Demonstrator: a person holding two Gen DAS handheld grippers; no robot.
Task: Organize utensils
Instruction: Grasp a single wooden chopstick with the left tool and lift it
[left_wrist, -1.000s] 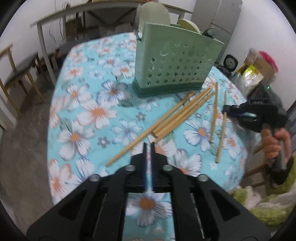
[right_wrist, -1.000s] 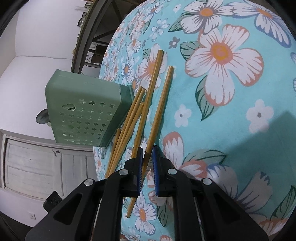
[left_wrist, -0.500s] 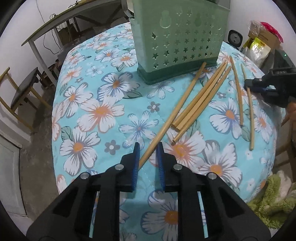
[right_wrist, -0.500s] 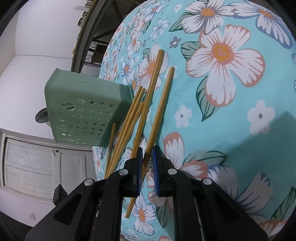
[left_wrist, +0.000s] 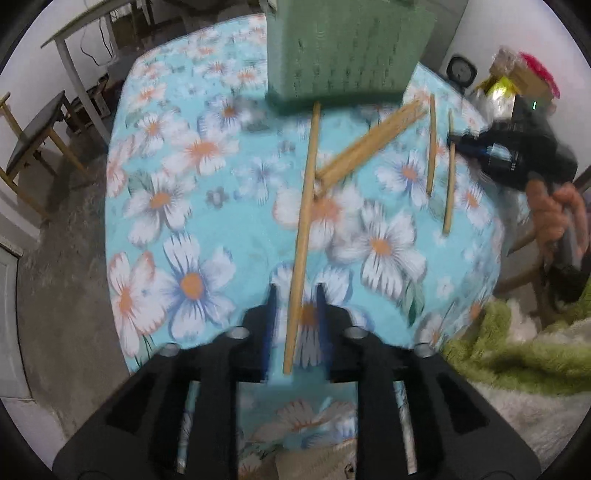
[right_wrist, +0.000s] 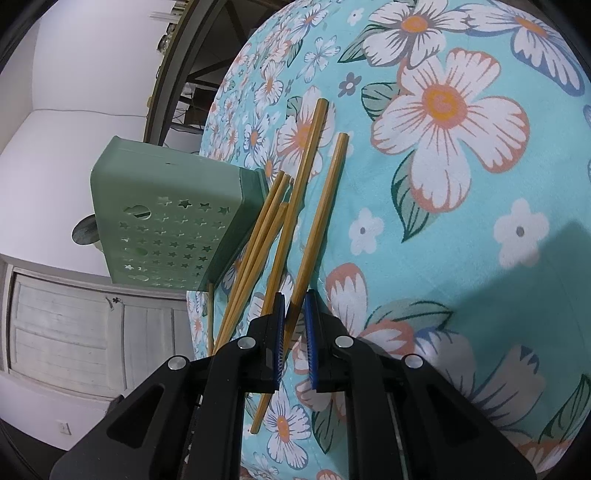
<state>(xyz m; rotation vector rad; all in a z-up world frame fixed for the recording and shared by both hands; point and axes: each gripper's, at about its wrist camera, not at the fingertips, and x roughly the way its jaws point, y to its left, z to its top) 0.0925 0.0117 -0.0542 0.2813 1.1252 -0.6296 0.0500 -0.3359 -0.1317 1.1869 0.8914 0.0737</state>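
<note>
The left hand-held gripper (left_wrist: 294, 310) gapes around a chopstick (left_wrist: 303, 236) on the table (left_wrist: 155, 147), while the right hand-held gripper (right_wrist: 294, 325) stands narrowly parted around another chopstick (right_wrist: 317, 221).

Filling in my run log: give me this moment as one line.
left gripper: open around a chopstick | right gripper: open around another chopstick | green holder: upright on table | no lift yet

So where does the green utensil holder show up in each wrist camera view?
Left wrist: the green utensil holder sits top centre, blurred, behind the chopsticks.
Right wrist: it appears left of centre, tipped sideways by the camera angle.
Shared landmark: the bundle of chopsticks fanning out from the holder's base.
</note>
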